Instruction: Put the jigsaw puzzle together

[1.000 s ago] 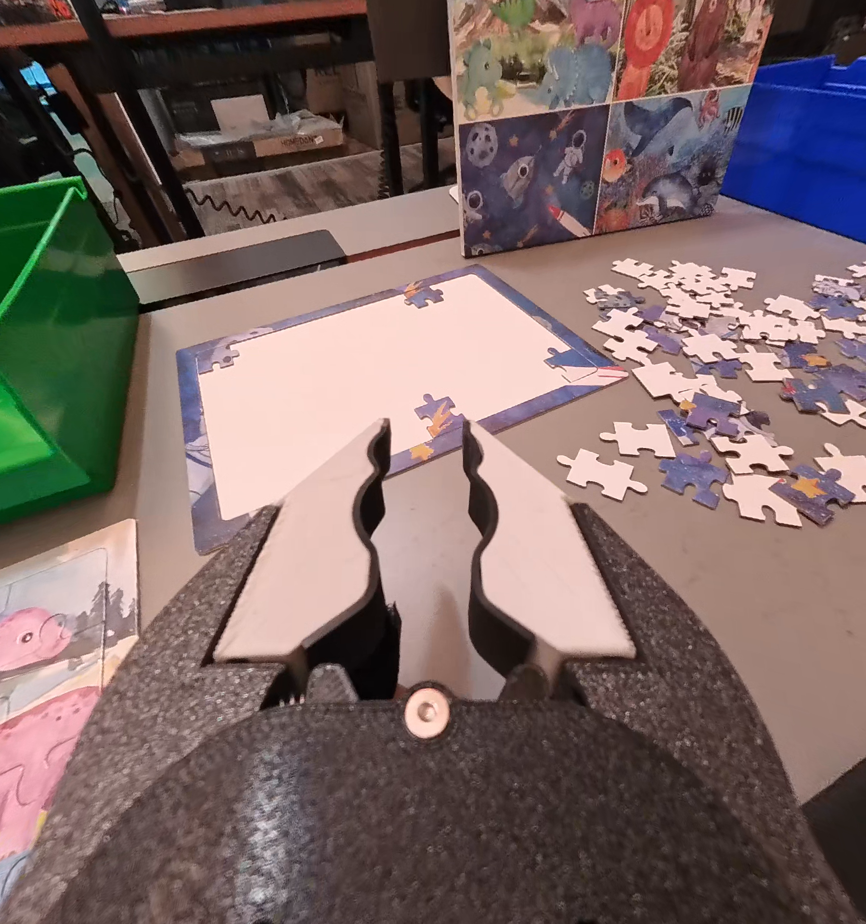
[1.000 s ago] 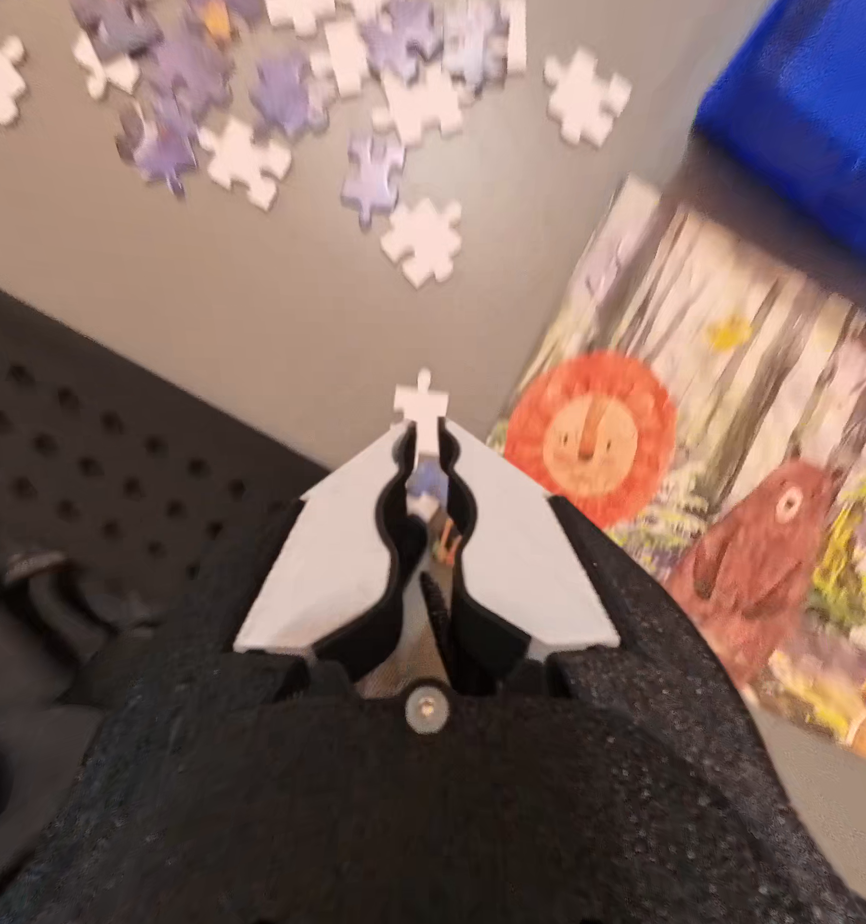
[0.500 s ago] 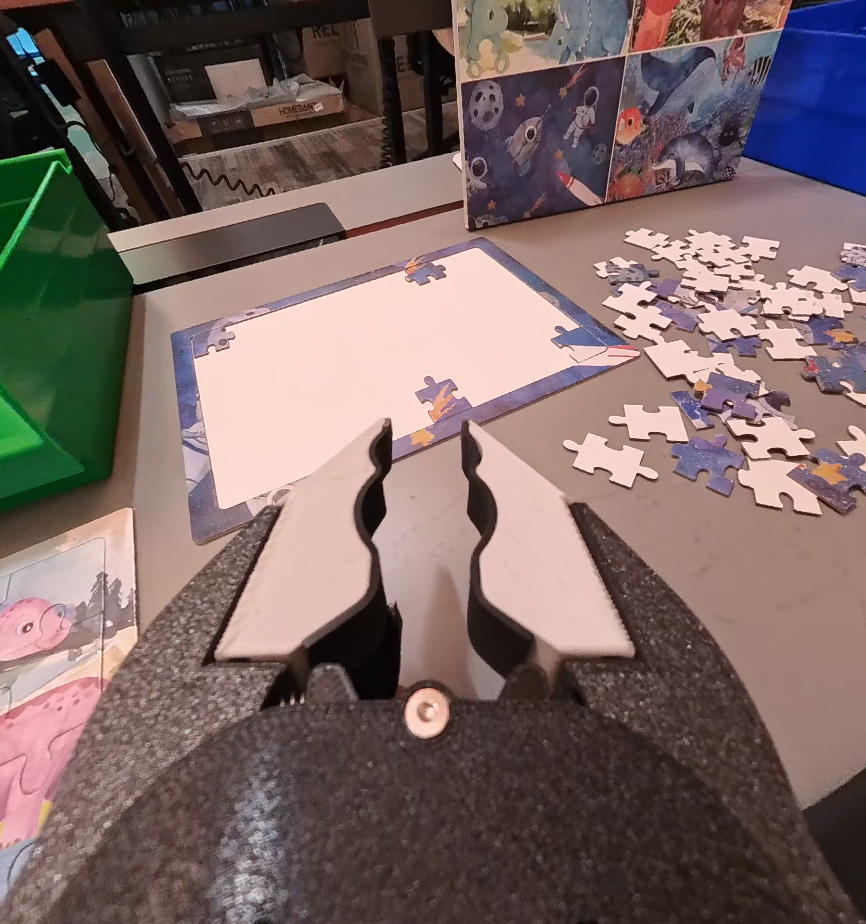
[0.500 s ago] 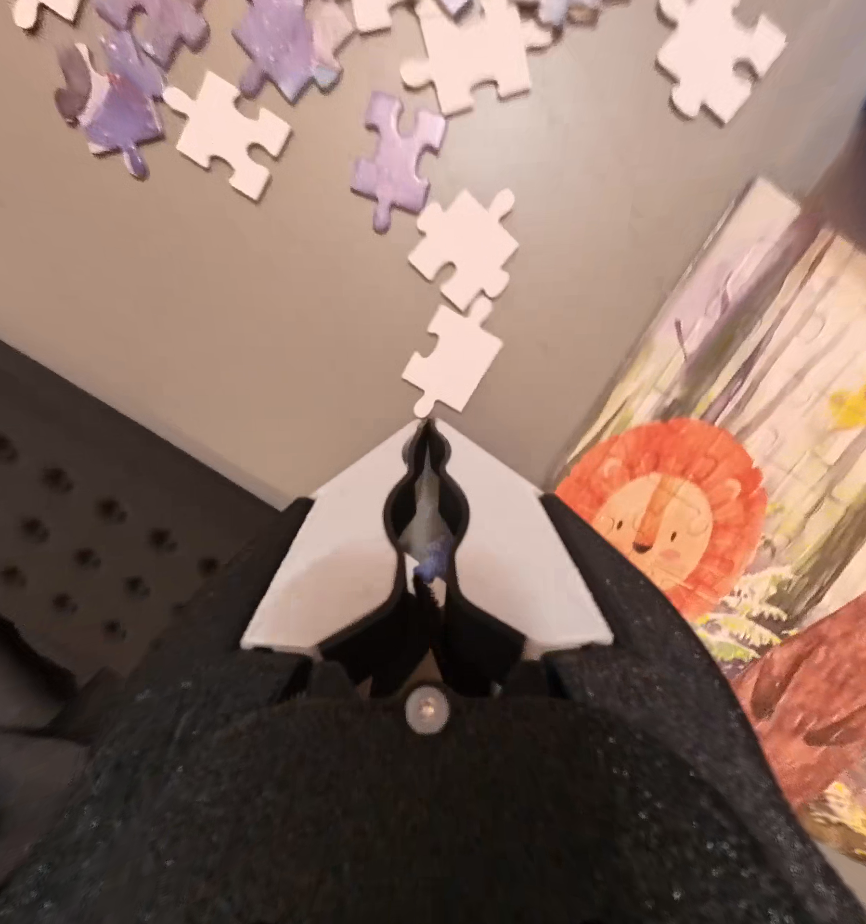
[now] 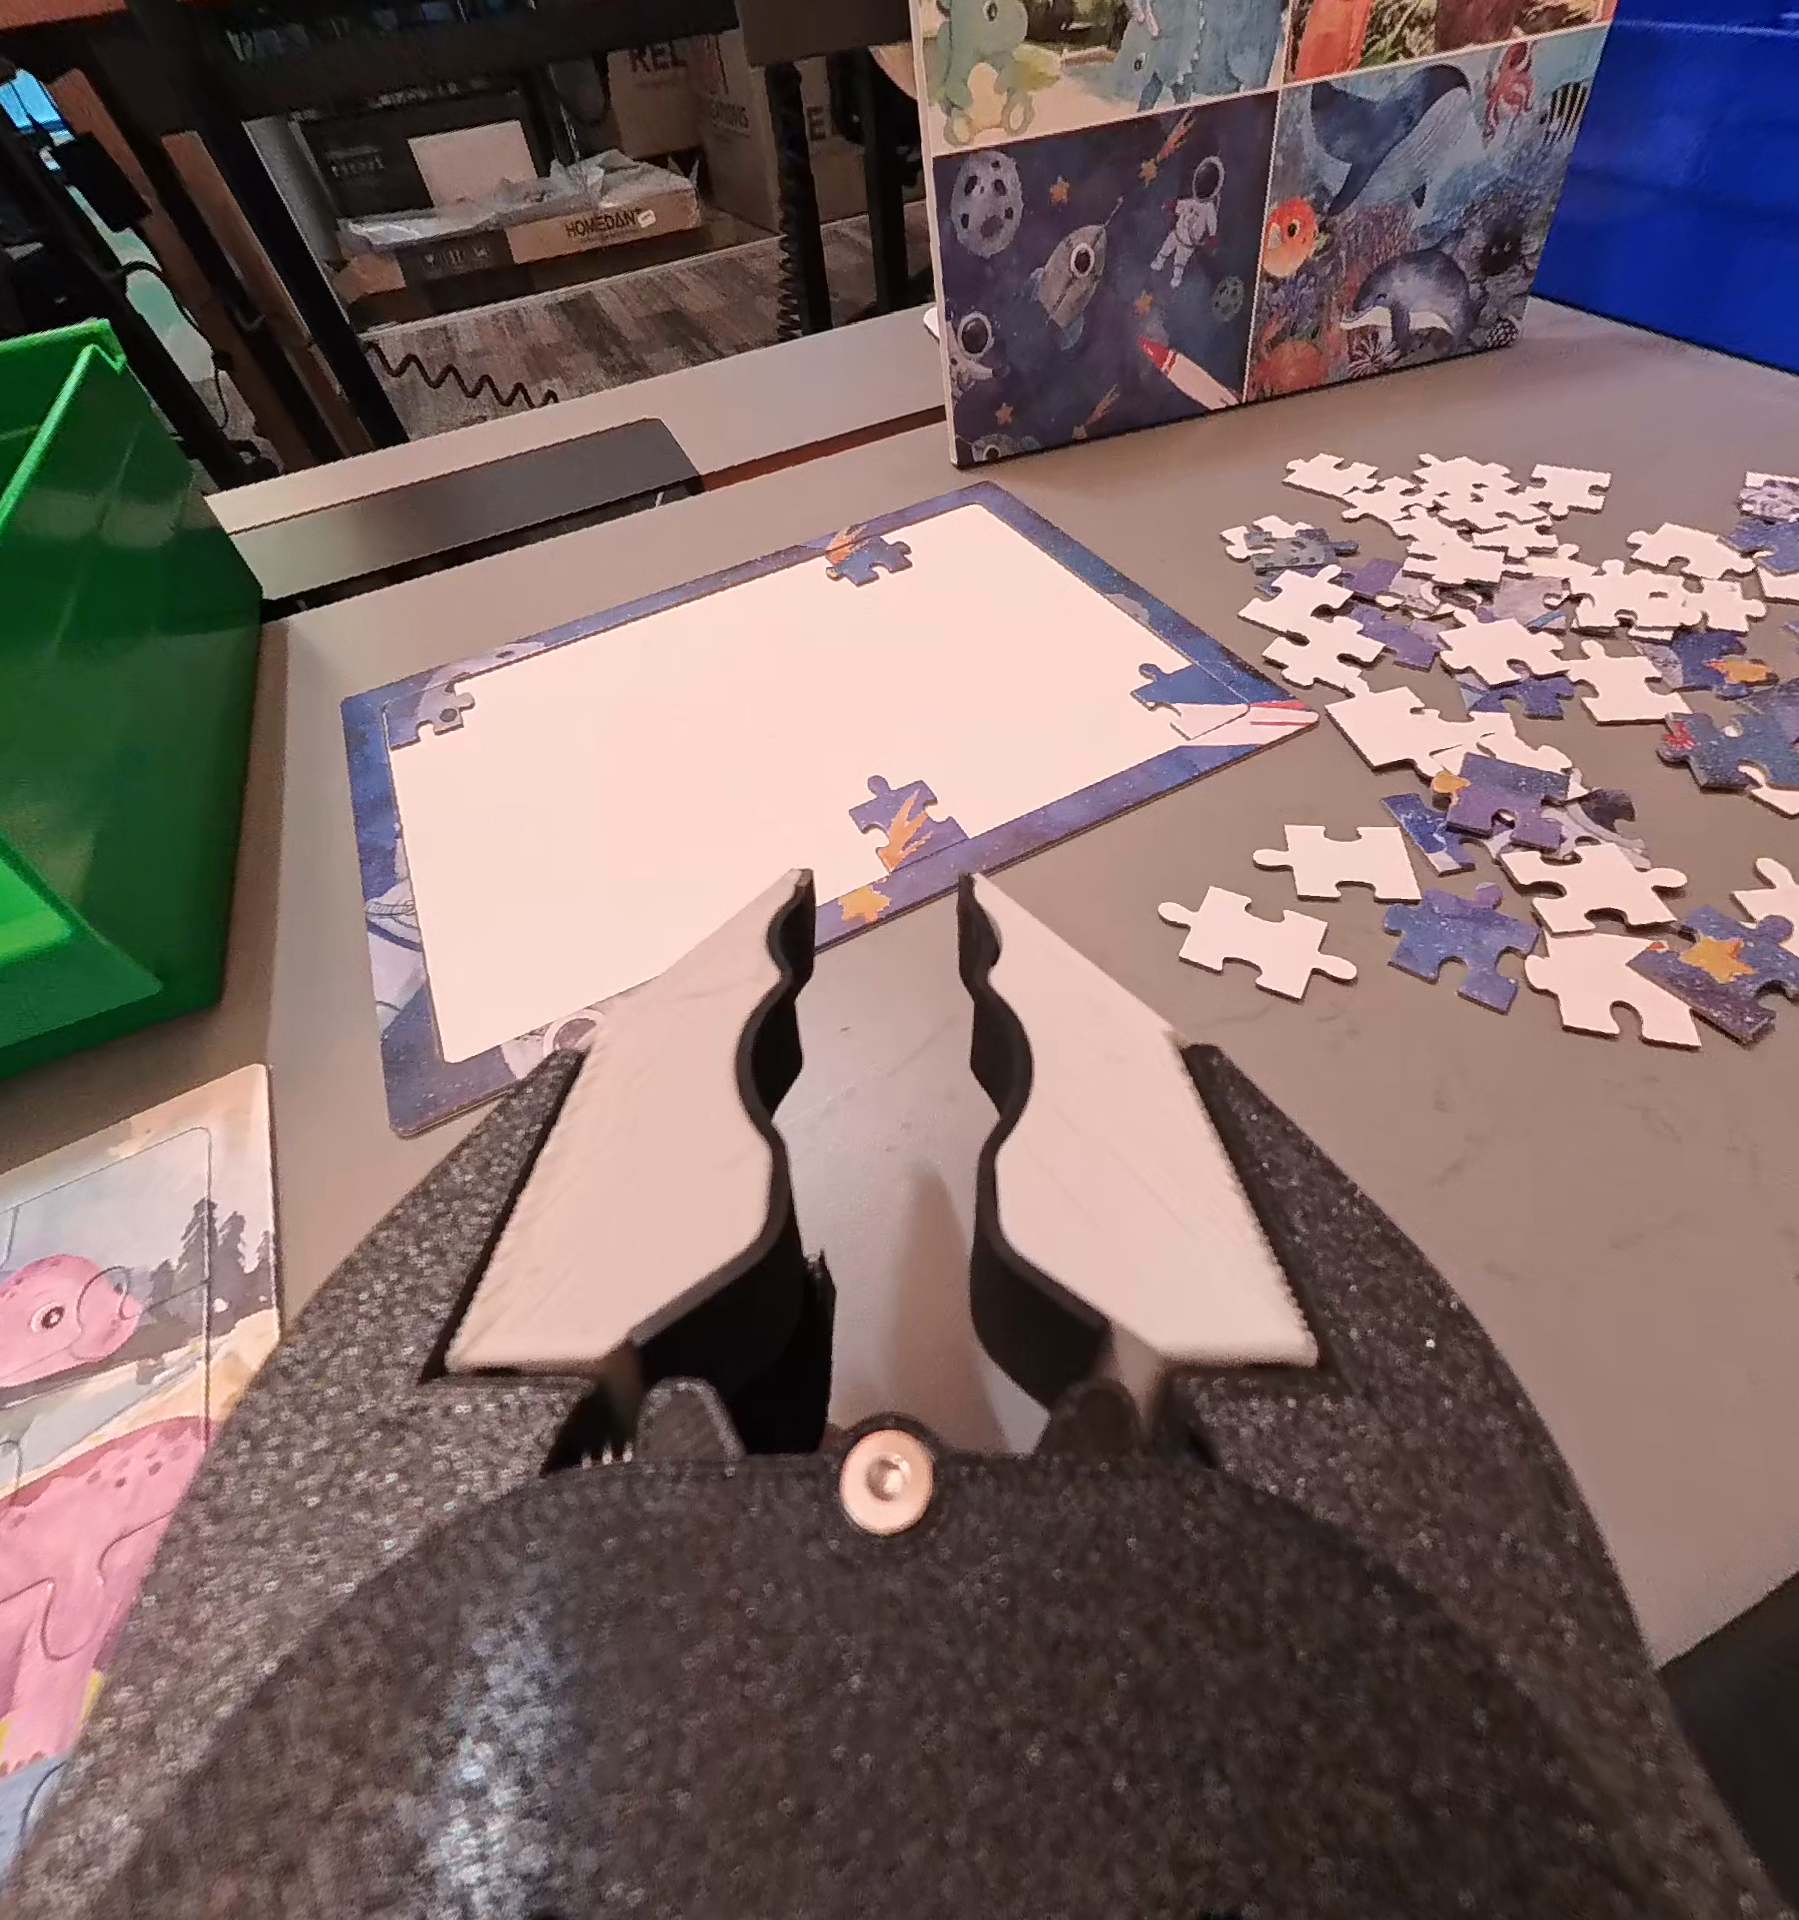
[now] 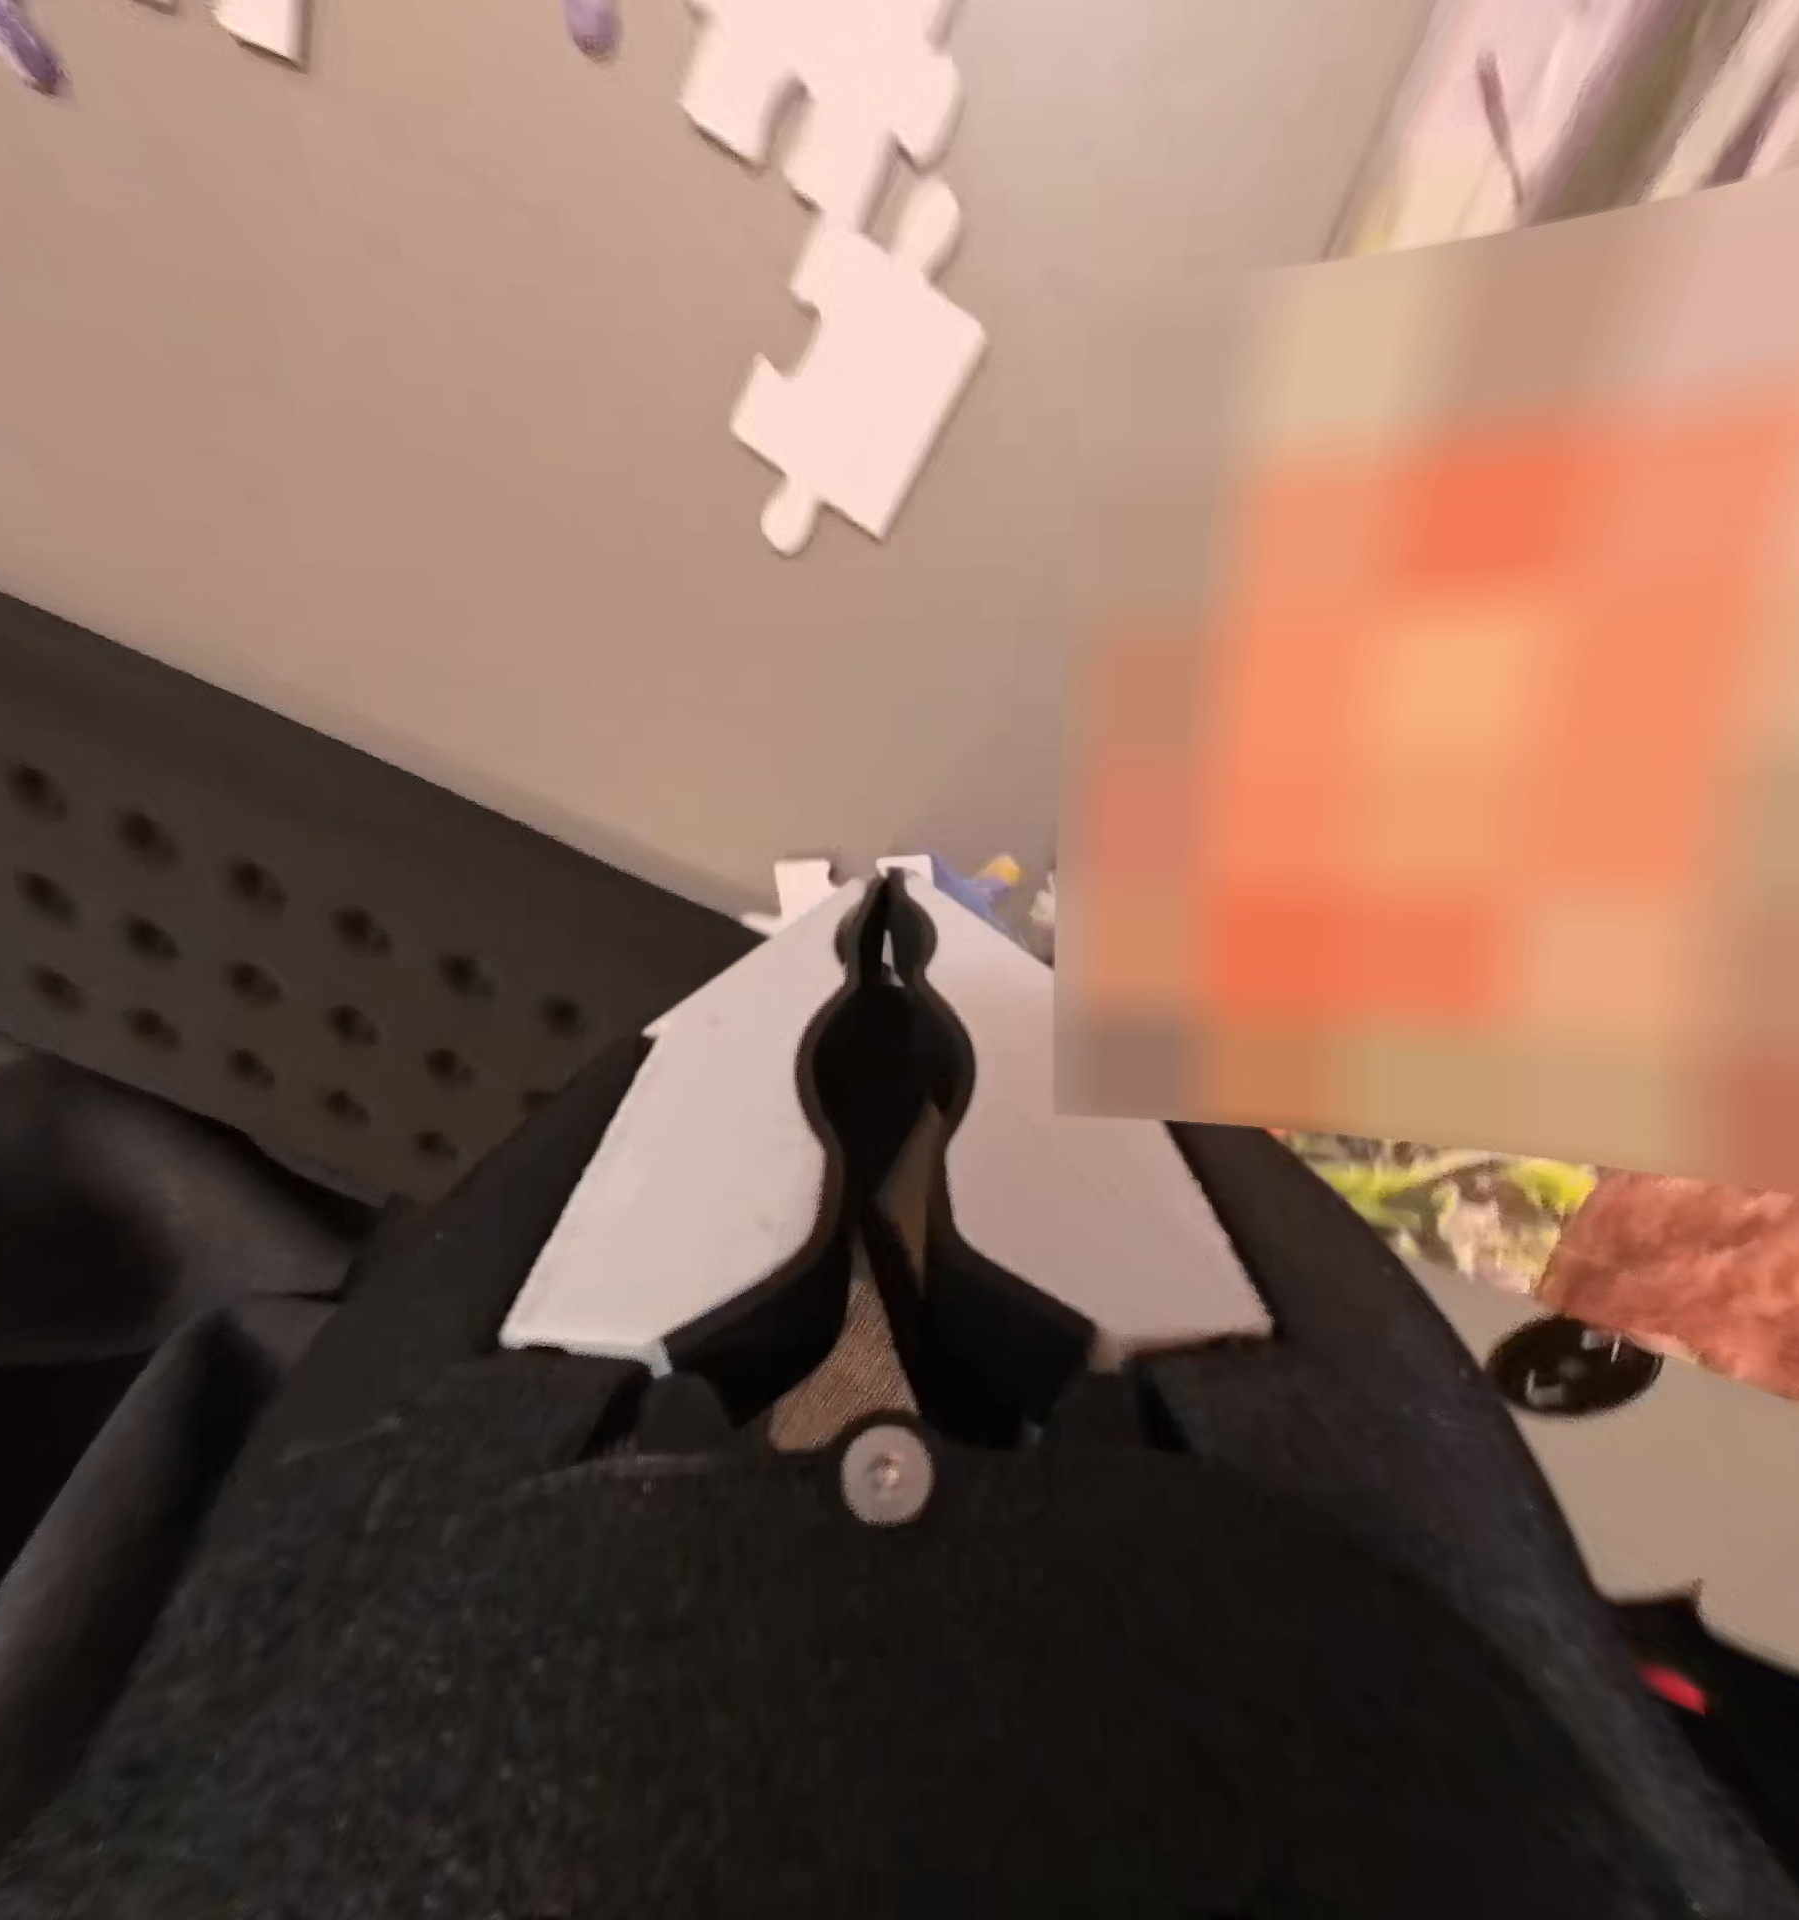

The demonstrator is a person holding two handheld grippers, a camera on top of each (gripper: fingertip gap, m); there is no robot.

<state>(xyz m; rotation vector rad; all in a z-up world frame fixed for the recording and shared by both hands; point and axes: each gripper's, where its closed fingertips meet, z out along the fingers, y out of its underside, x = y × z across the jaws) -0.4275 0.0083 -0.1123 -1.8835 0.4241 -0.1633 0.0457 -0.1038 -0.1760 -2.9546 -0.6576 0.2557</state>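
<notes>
Puzzle piece (image 6: 900, 871) pinched in right claw (image 6: 887, 883); left claw (image 5: 882, 883) gapes empty.

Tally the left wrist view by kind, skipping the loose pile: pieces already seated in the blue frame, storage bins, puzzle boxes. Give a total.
Seated pieces: 4
Bins: 2, the green bin and the blue bin
Puzzle box: 1
Total: 7
</notes>
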